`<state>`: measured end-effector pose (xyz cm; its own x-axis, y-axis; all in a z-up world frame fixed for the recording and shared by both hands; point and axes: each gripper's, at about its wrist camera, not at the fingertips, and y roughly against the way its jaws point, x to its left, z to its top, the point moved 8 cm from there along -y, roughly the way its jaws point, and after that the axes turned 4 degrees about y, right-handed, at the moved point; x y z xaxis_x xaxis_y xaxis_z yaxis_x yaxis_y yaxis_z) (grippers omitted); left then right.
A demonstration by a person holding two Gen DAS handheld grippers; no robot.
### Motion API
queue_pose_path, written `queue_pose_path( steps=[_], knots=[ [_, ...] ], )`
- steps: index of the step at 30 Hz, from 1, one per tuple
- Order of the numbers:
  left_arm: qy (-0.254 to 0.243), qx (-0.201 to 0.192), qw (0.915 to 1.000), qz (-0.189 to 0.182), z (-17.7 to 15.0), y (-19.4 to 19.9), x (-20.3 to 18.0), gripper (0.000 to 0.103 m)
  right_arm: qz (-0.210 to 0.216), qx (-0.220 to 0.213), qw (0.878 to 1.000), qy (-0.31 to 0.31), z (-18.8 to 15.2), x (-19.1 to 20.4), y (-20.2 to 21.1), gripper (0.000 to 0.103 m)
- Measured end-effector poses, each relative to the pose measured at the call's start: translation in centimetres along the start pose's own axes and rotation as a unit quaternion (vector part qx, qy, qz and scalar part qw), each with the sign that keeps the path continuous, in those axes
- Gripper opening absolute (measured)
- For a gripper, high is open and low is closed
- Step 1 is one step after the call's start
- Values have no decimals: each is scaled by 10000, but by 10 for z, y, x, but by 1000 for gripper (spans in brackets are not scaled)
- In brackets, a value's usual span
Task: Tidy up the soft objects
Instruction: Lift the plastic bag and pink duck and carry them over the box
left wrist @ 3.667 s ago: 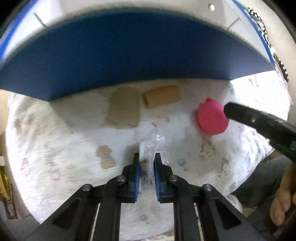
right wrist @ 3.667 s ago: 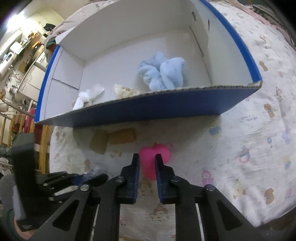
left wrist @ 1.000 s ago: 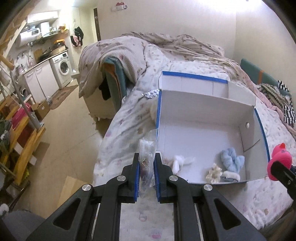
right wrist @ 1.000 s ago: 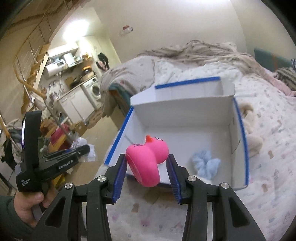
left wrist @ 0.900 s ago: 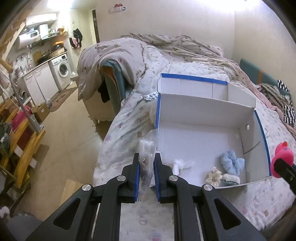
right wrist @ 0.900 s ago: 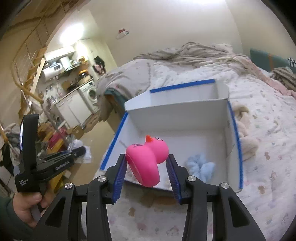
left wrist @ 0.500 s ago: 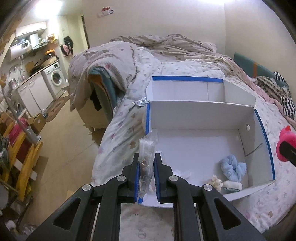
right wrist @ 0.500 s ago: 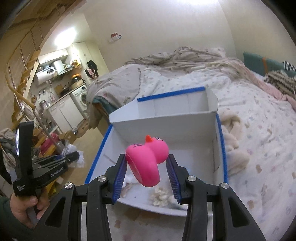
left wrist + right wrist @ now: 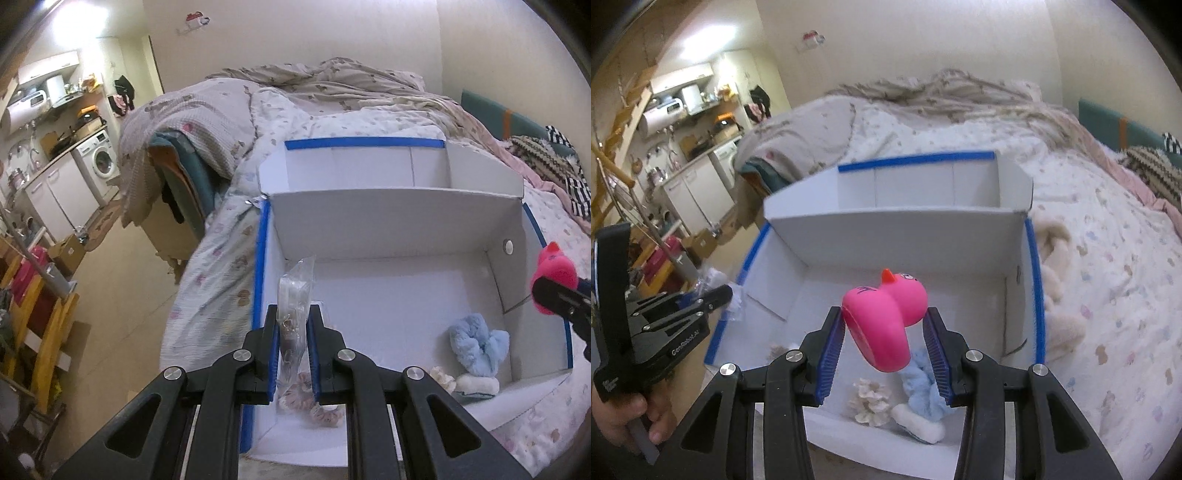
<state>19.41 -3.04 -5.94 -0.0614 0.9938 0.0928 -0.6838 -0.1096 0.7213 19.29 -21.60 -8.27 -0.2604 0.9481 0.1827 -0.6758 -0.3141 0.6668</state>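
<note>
Bedroom scene, box (image 9: 391, 218) sitting on the bed. Left gripper (image 9: 291, 354) is pinching a flimsy, crinkly bag (image 9: 293, 295). Right gripper (image 9: 882, 354) is squeezing a squishy duck (image 9: 882, 317) by its sides, probably light and a bit slippery.

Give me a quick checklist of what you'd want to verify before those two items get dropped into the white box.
1. Left hand-held gripper clamps the clear crinkly plastic bag: ok.
2. Right hand-held gripper clamps the pink rubber duck: ok.
3. White cardboard box with blue edges stands open: ok.
4. Bare box floor left for both: ok.
5. Fluffy light blue scrunchie directly under the duck: cannot tell.
6. Both grippers over the box: ok.
</note>
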Motion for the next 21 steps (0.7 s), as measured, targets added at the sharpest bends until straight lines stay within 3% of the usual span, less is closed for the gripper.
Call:
queue_pose_path(
  steps=[11,16,19,21],
  knots=[
    [-96,377,9989,-260,-14,-35,-13,13,112,870,9958,-246,-37,4,-40,46],
    [2,659,9972,-343,-21,-46,-16,13,-308,1139,9929,147,-49,6,-49,46],
    [95,880,9945,-555,-26,-50,-19,13,-301,1305,9910,69,-57,2,-53,46],
    [34,897,9947,-496,-27,-50,-21,13,-311,1348,9904,61,-60,1,-53,46]
  ],
)
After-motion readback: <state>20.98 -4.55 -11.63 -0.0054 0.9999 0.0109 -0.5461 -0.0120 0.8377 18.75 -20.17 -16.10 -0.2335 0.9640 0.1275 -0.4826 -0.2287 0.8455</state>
